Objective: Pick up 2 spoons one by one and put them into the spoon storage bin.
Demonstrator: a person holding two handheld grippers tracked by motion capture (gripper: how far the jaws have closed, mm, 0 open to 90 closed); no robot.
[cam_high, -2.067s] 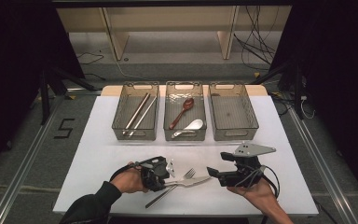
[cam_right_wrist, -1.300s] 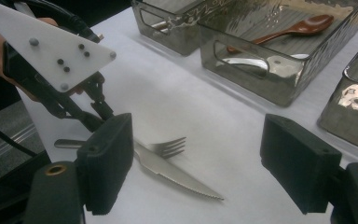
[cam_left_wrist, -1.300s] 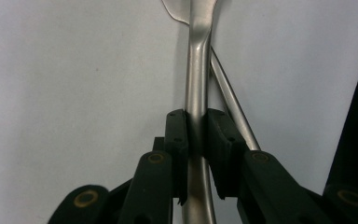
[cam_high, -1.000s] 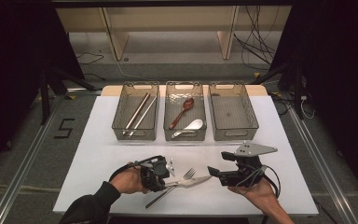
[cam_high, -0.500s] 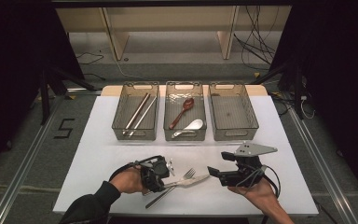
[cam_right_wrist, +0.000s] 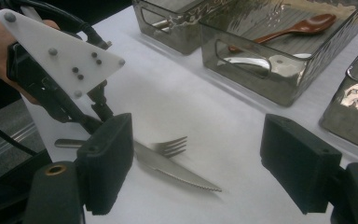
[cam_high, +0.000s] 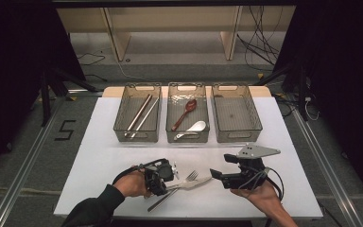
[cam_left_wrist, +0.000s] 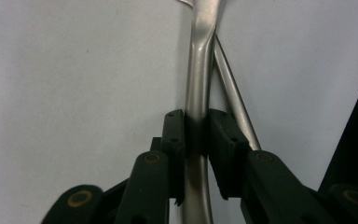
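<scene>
My left gripper (cam_high: 171,178) lies low on the white table (cam_high: 99,156) near its front edge and points right. In the left gripper view its jaws (cam_left_wrist: 196,135) are shut on the flat steel handle of a knife (cam_left_wrist: 199,70). A thinner handle (cam_left_wrist: 235,102) runs slantwise under the knife; it looks like that of the fork (cam_high: 191,175). The knife's serrated blade (cam_right_wrist: 182,176) lies across the fork's tines (cam_right_wrist: 170,145). My right gripper (cam_high: 216,175) hovers just right of the blade tip, facing the left gripper, with its jaws (cam_right_wrist: 196,172) open and nothing between them.
Three clear bins stand in a row at the back. The left bin (cam_high: 138,90) holds metal chopsticks (cam_high: 141,113). The middle bin (cam_high: 187,89) holds a brown spoon (cam_high: 185,112) and a white spoon (cam_high: 193,128). The right bin (cam_high: 236,89) stands beside it. The table's front edge is close behind my hands.
</scene>
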